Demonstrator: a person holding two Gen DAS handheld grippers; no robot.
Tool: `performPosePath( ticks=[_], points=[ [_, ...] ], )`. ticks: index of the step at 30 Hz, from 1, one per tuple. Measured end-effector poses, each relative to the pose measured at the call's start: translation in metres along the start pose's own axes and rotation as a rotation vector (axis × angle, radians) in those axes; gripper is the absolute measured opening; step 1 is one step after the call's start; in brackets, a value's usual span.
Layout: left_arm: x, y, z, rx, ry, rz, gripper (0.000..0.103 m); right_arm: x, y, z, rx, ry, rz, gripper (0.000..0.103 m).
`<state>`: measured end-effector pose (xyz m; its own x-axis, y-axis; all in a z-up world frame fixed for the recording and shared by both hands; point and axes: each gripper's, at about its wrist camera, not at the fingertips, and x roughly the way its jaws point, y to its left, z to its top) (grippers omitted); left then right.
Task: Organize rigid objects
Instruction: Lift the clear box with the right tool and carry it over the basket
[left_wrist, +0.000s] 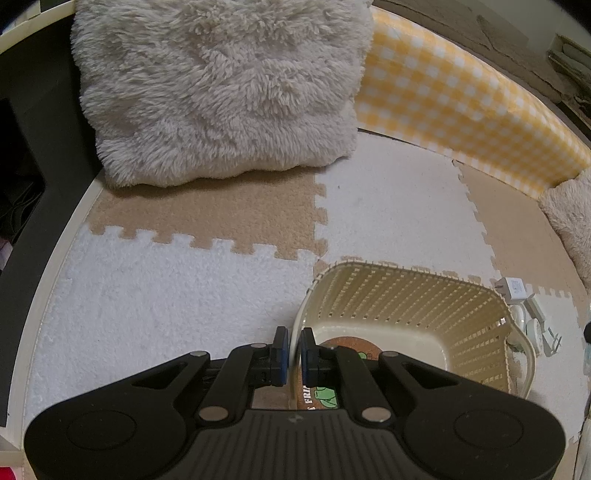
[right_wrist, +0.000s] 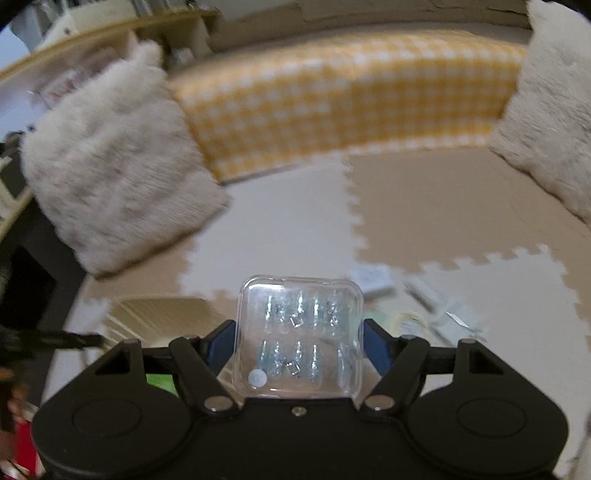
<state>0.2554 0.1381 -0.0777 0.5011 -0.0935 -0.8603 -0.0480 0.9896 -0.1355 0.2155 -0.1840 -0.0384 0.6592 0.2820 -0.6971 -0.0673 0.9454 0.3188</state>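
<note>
A cream woven plastic basket (left_wrist: 417, 306) stands on the foam floor mat at the lower right of the left wrist view. My left gripper (left_wrist: 294, 356) is shut on the basket's near left rim, one pad inside and one outside. A round cork coaster (left_wrist: 347, 347) lies on the basket's floor. In the right wrist view my right gripper (right_wrist: 300, 341) is shut on a clear plastic box (right_wrist: 300, 336) with small shiny metal parts in its compartments, held above the mat. The basket (right_wrist: 159, 314) shows blurred at the lower left of that view.
A fluffy cream cushion (left_wrist: 218, 88) and a yellow checked cushion (left_wrist: 458, 99) lie behind the basket. Several small white items (left_wrist: 528, 314) lie on the mat right of the basket, seen blurred as small white items (right_wrist: 424, 299). Another fluffy cushion (right_wrist: 554, 110) sits far right.
</note>
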Motion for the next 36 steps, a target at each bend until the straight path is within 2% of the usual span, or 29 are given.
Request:
performPosePath(
  ticks=[4, 10, 14, 21, 29, 36],
  points=[
    [0.001, -0.001, 0.000, 0.007, 0.007, 0.004, 0.007, 0.012, 0.032, 0.000, 0.016, 0.009, 0.092, 0.074],
    [0.001, 0.001, 0.000, 0.001, 0.009, -0.004, 0.007, 0.042, 0.076, -0.008, 0.027, 0.071, 0.139, 0.074],
    [0.002, 0.000, 0.000, 0.001, 0.009, -0.004, 0.007, 0.067, 0.096, -0.017, 0.054, 0.116, 0.128, 0.074],
    [0.001, 0.004, 0.001, -0.027, 0.013, -0.028, 0.006, 0.099, 0.120, -0.038, 0.027, 0.200, 0.090, 0.074],
    [0.000, 0.010, 0.001, -0.055, 0.013, -0.051, 0.006, 0.118, 0.135, -0.058, -0.030, 0.249, 0.062, 0.074],
    [-0.001, 0.009, 0.001, -0.050, 0.014, -0.048, 0.006, 0.134, 0.146, -0.067, 0.003, 0.285, 0.068, 0.074]
  ],
)
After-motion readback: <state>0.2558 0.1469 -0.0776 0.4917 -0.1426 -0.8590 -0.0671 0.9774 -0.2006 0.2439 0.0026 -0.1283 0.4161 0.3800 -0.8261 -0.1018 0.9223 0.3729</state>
